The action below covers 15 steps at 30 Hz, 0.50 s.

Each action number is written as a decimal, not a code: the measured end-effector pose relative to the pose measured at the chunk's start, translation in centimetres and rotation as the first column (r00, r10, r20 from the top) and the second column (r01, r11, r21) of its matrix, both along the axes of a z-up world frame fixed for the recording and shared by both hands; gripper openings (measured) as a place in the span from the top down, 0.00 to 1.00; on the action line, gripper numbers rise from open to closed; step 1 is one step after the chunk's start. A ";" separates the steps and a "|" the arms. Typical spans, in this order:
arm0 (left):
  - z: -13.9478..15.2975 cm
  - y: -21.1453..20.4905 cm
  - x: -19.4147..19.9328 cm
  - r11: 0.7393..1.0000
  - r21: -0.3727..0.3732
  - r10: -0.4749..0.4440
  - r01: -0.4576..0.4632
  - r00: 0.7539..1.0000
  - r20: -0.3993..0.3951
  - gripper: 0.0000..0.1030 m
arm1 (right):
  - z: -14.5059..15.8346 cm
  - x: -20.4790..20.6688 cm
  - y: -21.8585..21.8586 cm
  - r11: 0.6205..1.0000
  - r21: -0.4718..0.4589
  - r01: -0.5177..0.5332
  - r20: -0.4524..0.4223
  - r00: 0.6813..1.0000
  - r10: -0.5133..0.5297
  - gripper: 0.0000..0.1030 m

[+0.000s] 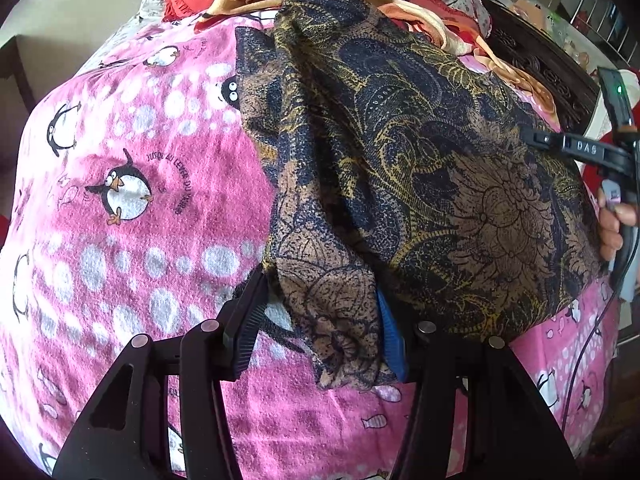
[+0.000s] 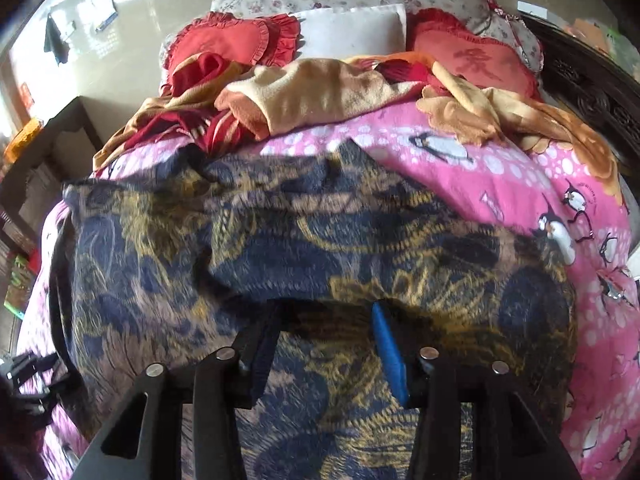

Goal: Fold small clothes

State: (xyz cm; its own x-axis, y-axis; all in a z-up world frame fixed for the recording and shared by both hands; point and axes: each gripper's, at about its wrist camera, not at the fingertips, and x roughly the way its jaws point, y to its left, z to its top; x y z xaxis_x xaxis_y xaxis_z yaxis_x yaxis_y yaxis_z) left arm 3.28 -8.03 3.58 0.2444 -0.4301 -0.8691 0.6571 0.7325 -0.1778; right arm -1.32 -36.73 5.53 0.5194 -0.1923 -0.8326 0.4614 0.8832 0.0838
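Open pink blanket [image 1: 132, 240] to the left of the dark cloth [image 1: 400, 168], nothing standing on it, so there's clear passage that side. Far end is blocked: a heap of orange and red clothes [image 2: 320, 92] with 2 red cushions [image 2: 236, 40] behind it. On the right, the carved dark bed frame [image 1: 536, 64] closes off the edge. The right gripper [image 1: 560, 144] and hand [image 1: 612, 224] crowd the cloth's right side.

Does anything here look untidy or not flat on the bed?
Yes. The dark patterned cloth lies rumpled on the pink blanket, with raised folds and a corner hanging bunched between the left gripper's jaws. Behind it, orange and red clothes sit in a loose heap before the pillows.
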 end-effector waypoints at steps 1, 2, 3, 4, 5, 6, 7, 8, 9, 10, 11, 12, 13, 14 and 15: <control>0.0 0.1 0.1 1.000 -0.010 0.006 -0.006 1.000 -0.008 0.49 | 0.6 0.3 0.3 1.000 -0.010 0.007 -0.010 1.000 -0.007 0.54; 0.0 0.4 0.2 0.999 -0.031 0.013 -0.014 1.000 -0.022 0.49 | 1.4 0.5 0.9 1.000 -0.017 0.002 -0.002 1.000 -0.002 0.54; 0.0 0.8 0.3 0.998 -0.061 0.019 -0.022 0.999 -0.045 0.49 | 2.1 0.7 1.4 1.000 -0.010 -0.009 0.017 1.000 0.009 0.54; -0.1 1.2 0.4 0.996 -0.085 0.027 -0.033 0.997 -0.066 0.49 | 3.1 1.1 2.5 0.999 0.010 -0.033 0.049 0.998 0.033 0.54; -0.2 1.6 0.6 0.992 -0.112 0.041 -0.051 0.995 -0.092 0.49 | 3.6 1.5 3.3 0.998 0.024 -0.055 0.065 0.996 0.053 0.53; -0.3 2.0 0.7 0.988 -0.138 0.053 -0.069 0.992 -0.112 0.49 | 4.0 2.0 4.2 0.996 0.039 -0.081 0.079 0.994 0.077 0.53; -0.4 2.5 0.8 0.983 -0.162 0.066 -0.087 0.989 -0.131 0.49 | 4.3 3.2 5.6 0.990 0.064 -0.125 0.090 0.989 0.119 0.53; -0.5 2.9 0.9 0.978 -0.182 0.077 -0.104 0.986 -0.148 0.49 | 4.4 3.9 6.7 0.985 0.076 -0.153 0.094 0.985 0.146 0.53; -0.6 3.2 0.9 0.974 -0.196 0.083 -0.114 0.983 -0.161 0.49 | 4.4 4.8 7.7 0.980 0.085 -0.180 0.094 0.981 0.172 0.53; -0.7 3.5 0.9 0.970 -0.210 0.088 -0.123 0.981 -0.171 0.49 | 4.3 5.9 9.1 0.974 0.088 -0.210 0.092 0.975 0.202 0.53; -0.8 3.8 0.9 0.967 -0.221 0.090 -0.129 0.980 -0.180 0.49 | 4.1 7.4 10.8 0.965 0.087 -0.248 0.085 0.967 0.241 0.53; -0.9 4.0 0.9 0.964 -0.232 0.088 -0.130 0.979 -0.185 0.48 | 3.9 8.2 11.6 0.960 0.086 -0.267 0.080 0.962 0.261 0.53; -1.0 4.2 0.8 0.962 -0.242 0.084 -0.129 0.979 -0.187 0.46 | 3.4 9.8 13.1 0.950 0.086 -0.299 0.067 0.954 0.294 0.53; -1.0 4.3 0.7 0.959 -0.253 0.081 -0.128 0.979 -0.188 0.46 | 3.1 10.7 13.8 0.946 0.089 -0.313 0.058 0.949 0.309 0.50; -1.1 4.5 0.8 0.956 -0.263 0.079 -0.129 0.978 -0.191 0.46 | 2.8 12.0 14.8 0.939 0.096 -0.329 0.047 0.944 0.326 0.47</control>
State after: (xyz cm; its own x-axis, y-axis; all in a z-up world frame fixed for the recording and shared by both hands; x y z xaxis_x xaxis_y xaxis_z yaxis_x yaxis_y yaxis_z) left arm 4.06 -3.48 2.48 0.1538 -0.6365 -0.7557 0.5198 0.7026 -0.4859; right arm 10.68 -21.91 8.28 0.5642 0.0771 -0.8220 0.1439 0.9712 0.1898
